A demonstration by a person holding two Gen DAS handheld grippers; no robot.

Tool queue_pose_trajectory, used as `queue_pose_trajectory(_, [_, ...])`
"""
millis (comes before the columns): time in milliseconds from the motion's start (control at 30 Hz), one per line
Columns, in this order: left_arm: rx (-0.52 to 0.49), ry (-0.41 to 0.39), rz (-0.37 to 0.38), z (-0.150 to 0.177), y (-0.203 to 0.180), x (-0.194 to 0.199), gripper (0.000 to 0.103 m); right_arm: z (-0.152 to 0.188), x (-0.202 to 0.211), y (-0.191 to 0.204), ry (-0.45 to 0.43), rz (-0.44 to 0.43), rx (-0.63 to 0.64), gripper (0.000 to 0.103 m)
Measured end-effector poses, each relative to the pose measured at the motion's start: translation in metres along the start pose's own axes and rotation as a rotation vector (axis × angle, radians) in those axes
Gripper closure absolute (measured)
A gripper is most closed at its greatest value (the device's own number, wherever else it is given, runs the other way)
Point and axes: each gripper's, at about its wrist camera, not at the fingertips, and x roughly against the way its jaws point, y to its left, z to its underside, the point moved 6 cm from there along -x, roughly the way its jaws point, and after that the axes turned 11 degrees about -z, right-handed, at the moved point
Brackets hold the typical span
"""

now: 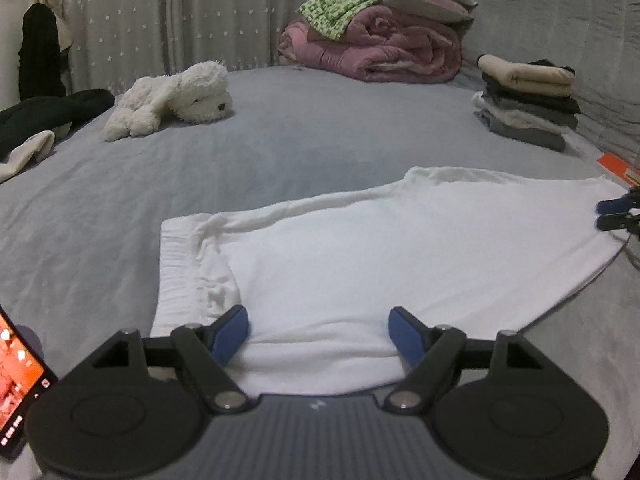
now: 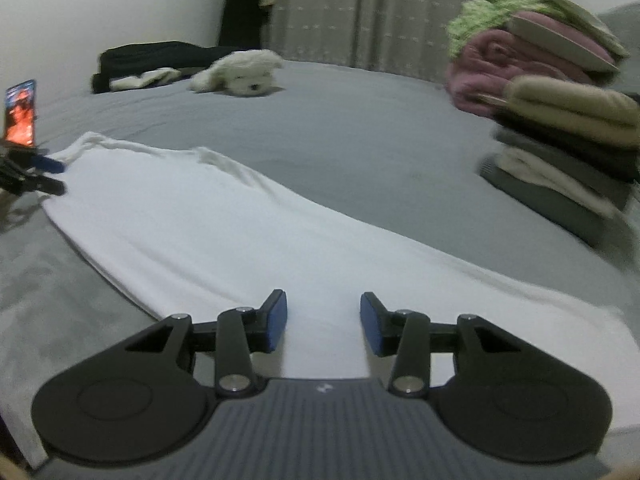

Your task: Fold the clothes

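Note:
A white garment [image 1: 360, 248] lies flat on the grey bed, folded lengthwise into a long strip, with its ribbed hem at the left end. It also shows in the right wrist view [image 2: 224, 232]. My left gripper [image 1: 319, 334] is open, its blue pads just above the garment's near edge by the hem end. My right gripper [image 2: 323, 322] is open over the garment's near edge at the other end. Each gripper shows in the other's view, the right one [image 1: 616, 214] and the left one [image 2: 44, 176], at the garment's ends.
A stack of folded clothes [image 1: 528, 100] stands at the back right, by the grey headboard. Pink and green bedding [image 1: 380, 36] is piled at the back. A white plush dog [image 1: 172, 98] and dark clothes [image 1: 44, 116] lie at the left. A lit phone [image 1: 16, 376] stands at the near left.

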Motion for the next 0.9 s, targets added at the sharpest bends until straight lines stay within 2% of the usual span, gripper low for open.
queue_pose_trajectory(100, [-0.002,0.036,-0.024,-0.003,-0.002,0.0,0.024,0.01,0.014,-0.021,0.005,0.048,-0.045,0.057])
queue_pose_trajectory(200, [-0.006,0.074,-0.051,-0.006,-0.005,0.0,0.023,0.019,0.03,-0.043,0.011,0.1,-0.094,0.053])
queue_pose_trajectory(467, [0.034,0.167,-0.117,-0.017,-0.017,-0.005,0.021,0.042,0.071,-0.108,0.035,0.309,-0.243,0.053])
queue_pose_trajectory(733, [0.044,0.203,-0.082,-0.032,-0.049,-0.004,0.02,0.054,0.096,-0.152,0.023,0.459,-0.385,0.052])
queue_pose_trajectory(900, [0.066,0.2,-0.051,-0.044,-0.074,-0.001,0.019,0.056,0.112,-0.169,-0.044,0.489,-0.5,0.052])
